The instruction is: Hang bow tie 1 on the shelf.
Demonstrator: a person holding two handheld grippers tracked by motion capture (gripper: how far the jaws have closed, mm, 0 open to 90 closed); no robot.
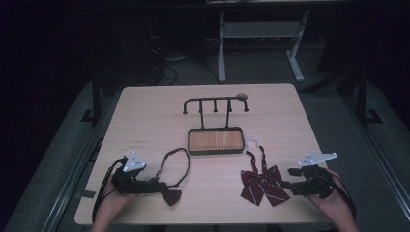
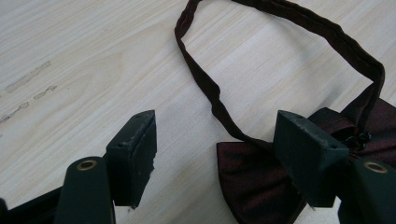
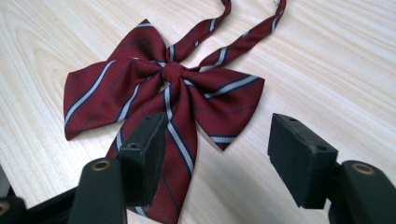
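— Maroon striped bow tie point(image 3: 163, 93): where?
— Near right of table point(image 1: 145, 121); right gripper point(image 3: 217, 154) gapes before it, empty.
— Dark bow tie point(image 2: 261, 182)?
— Near left; left gripper point(image 2: 215, 158) wide open, empty. Wooden tray point(image 1: 215, 140) and hook rack point(image 1: 215, 104) beyond.

The striped bow tie point(image 3: 168, 88) is dark red with pale grey and navy stripes. The plain bow tie point(image 2: 261, 182) is deep maroon, perhaps near black. The tabletop point(image 1: 145, 116) is pale woodgrain; the tray point(image 1: 215, 140) is orange-brown wood, rimmed black.
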